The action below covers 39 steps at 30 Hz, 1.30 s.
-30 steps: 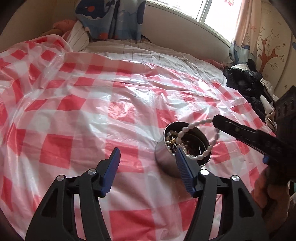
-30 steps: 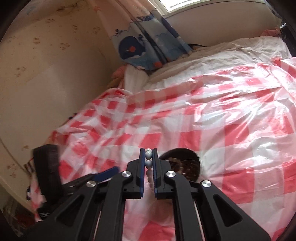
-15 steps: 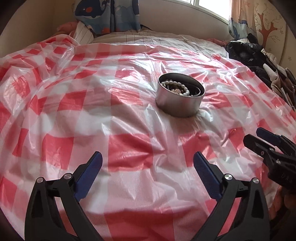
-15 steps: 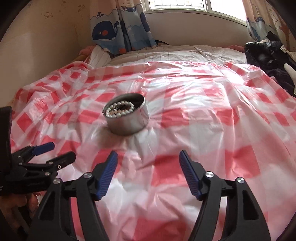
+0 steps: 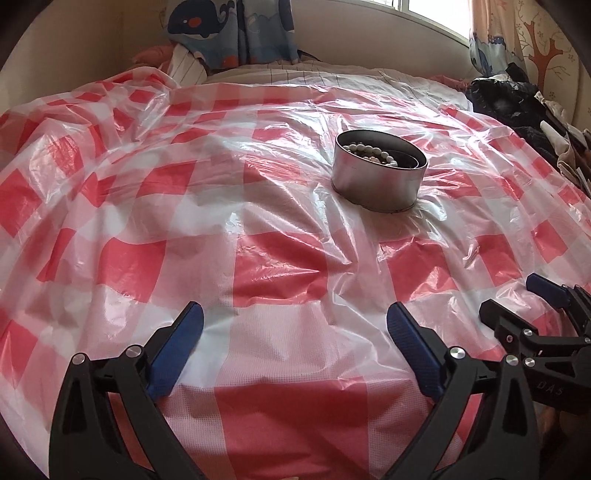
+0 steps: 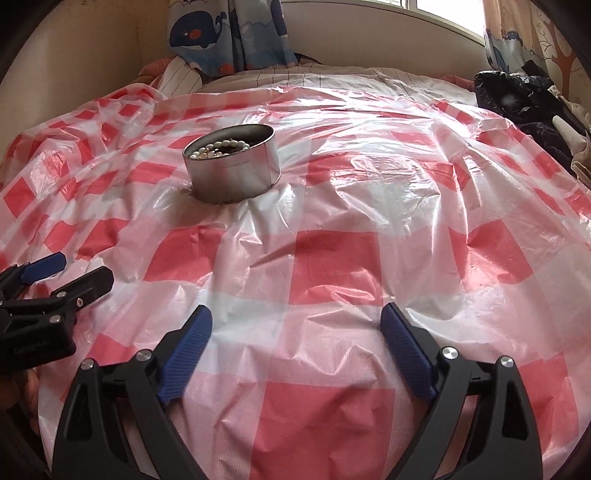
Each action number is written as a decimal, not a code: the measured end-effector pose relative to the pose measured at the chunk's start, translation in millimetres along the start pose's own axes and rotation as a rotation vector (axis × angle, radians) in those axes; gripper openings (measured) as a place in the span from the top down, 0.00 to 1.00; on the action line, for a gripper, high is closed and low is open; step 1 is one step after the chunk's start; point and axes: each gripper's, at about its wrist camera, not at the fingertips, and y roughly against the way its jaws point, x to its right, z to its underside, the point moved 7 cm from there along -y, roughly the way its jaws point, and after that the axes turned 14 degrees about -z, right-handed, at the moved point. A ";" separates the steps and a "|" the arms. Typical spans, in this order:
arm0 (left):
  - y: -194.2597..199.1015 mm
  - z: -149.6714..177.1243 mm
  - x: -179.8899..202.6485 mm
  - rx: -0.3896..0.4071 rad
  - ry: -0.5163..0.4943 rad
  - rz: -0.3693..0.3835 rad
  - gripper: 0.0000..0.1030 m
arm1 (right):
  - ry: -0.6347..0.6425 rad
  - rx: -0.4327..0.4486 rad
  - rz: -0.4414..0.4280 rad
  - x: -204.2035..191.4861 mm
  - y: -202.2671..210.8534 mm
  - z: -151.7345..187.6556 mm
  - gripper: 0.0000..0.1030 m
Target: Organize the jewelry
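1. A round silver metal tin (image 5: 378,181) stands upright on a bed, without a lid. Seen from the left wrist camera it sits right of centre and far from the camera; seen from the right wrist camera it sits left of centre.
2. A string of white pearl beads (image 6: 218,146) lies coiled inside the tin, with darker pieces of jewellery under it that are too small to make out.
3. The tin rests on a red-and-white checked plastic sheet (image 5: 280,266), thin, glossy and wrinkled, which covers most of the bed.
4. The left gripper (image 5: 295,332) hovers over the near edge of the sheet, well apart from the tin. Its two blue-padded jaws are spread wide and hold nothing.
5. The right gripper (image 6: 295,326) hovers near the same edge, to the right of the left one. Its jaws are likewise spread wide and hold nothing.
6. Beyond the sheet, a striped bedsheet (image 6: 332,72) shows at the far side.
7. A curtain printed with blue whales (image 5: 229,29) hangs at the far left, under a bright window.
8. A heap of dark clothing (image 6: 524,99) lies at the far right.
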 end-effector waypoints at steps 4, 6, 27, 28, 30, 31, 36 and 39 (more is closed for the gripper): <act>-1.2 2.2 -1.5 -0.016 -0.006 -0.014 0.07 | -0.006 0.003 0.003 1.7 0.7 1.5 0.12; -1.6 2.6 -2.6 -0.016 0.003 -0.011 0.07 | -0.008 0.005 0.004 1.8 1.0 1.9 0.12; -13.4 6.6 -0.6 -0.052 0.007 -0.030 0.07 | -0.011 -0.012 0.009 2.8 -3.1 3.2 0.07; -13.3 6.6 -1.1 -0.052 0.007 -0.030 0.07 | -0.011 -0.013 0.009 2.7 -3.7 3.4 0.07; -13.3 6.5 -0.7 -0.052 0.008 -0.030 0.07 | -0.011 -0.011 0.008 2.9 -3.4 3.2 0.07; -13.2 6.5 -0.8 -0.052 0.008 -0.030 0.07 | -0.012 -0.012 0.007 2.8 -3.5 3.0 0.07; -14.2 6.4 -1.3 -0.053 0.005 -0.033 0.07 | -0.012 -0.012 0.007 3.1 -3.3 2.7 0.07; -14.7 6.8 -1.8 -0.054 0.006 -0.031 0.07 | -0.017 -0.010 0.009 3.9 -3.1 3.7 0.07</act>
